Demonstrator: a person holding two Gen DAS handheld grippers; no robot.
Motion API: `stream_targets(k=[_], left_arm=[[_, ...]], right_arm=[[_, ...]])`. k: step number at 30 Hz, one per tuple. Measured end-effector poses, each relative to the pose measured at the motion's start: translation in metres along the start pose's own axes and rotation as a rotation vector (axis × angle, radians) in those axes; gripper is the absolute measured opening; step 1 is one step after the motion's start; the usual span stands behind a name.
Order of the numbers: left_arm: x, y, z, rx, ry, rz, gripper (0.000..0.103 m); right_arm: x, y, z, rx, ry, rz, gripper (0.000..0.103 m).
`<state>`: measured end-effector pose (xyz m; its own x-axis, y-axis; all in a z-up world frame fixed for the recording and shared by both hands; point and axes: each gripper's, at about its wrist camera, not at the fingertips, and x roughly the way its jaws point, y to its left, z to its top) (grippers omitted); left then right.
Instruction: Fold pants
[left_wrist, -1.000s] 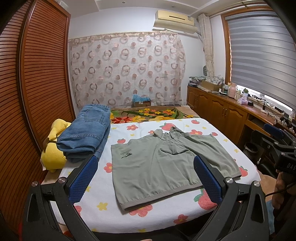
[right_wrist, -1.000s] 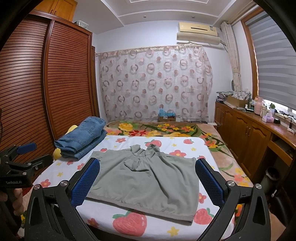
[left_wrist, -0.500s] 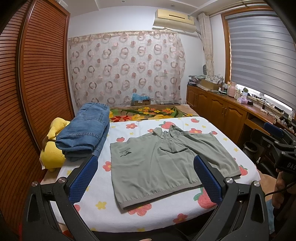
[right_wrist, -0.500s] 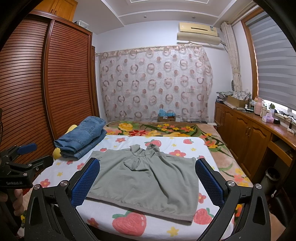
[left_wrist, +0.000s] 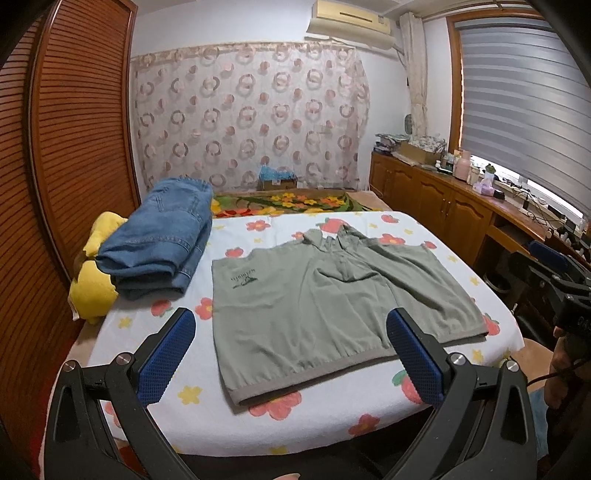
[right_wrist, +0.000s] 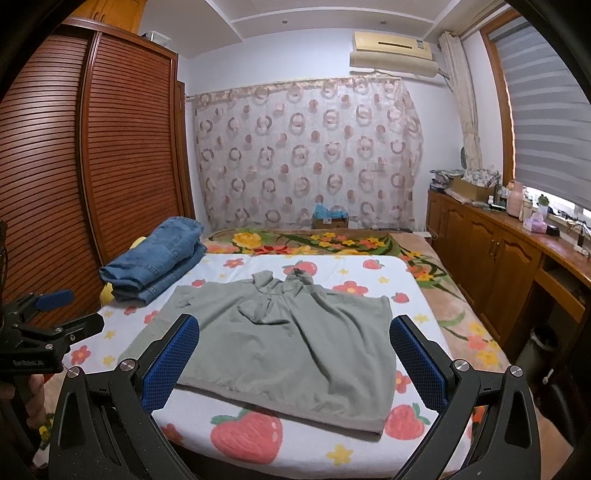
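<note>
Grey-green pants (left_wrist: 325, 306) lie spread flat on the bed, waistband toward me, legs bunched at the far end; they also show in the right wrist view (right_wrist: 288, 332). My left gripper (left_wrist: 291, 354) is open and empty, held above the bed's near edge over the waistband. My right gripper (right_wrist: 293, 358) is open and empty, above the near edge of the pants. The right gripper's body shows at the right of the left wrist view (left_wrist: 554, 284); the left gripper's body shows at the left of the right wrist view (right_wrist: 44, 332).
A white sheet with flowers and strawberries (left_wrist: 258, 410) covers the bed. Folded blue jeans (left_wrist: 162, 240) lie at the far left on a yellow plush toy (left_wrist: 92, 284). A slatted wooden wardrobe (left_wrist: 74, 147) stands left, wooden cabinets (left_wrist: 443, 210) right.
Both grippers have barely shifted; the left view has drifted slightly. The pants lie as before and both grippers stay open.
</note>
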<state>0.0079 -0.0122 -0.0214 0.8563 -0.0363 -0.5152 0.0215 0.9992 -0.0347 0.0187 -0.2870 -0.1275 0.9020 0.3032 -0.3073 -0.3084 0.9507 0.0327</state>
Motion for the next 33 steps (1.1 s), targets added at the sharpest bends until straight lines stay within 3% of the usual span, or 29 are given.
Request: stream_targets(k=[19, 22, 26, 33], left_arm=[[0.054, 0.019, -0.027, -0.029, 0.13, -0.056, 0.103], [0.065, 0.02, -0.031, -0.031, 0.156, -0.058, 0.103], [0.08, 0.023, -0.037, -0.033, 0.189, -0.051, 0.103], [0.099, 0.033, -0.049, -0.054, 0.251, -0.037, 0.103]], right_arm=[[0.033, -0.027, 0.005, -0.061, 0.102, -0.019, 0.099], [0.048, -0.036, 0.008, -0.07, 0.151, -0.014, 0.093], [0.074, -0.049, 0.017, -0.071, 0.245, 0.013, 0.075], [0.112, -0.074, 0.044, -0.043, 0.38, 0.035, 0.061]])
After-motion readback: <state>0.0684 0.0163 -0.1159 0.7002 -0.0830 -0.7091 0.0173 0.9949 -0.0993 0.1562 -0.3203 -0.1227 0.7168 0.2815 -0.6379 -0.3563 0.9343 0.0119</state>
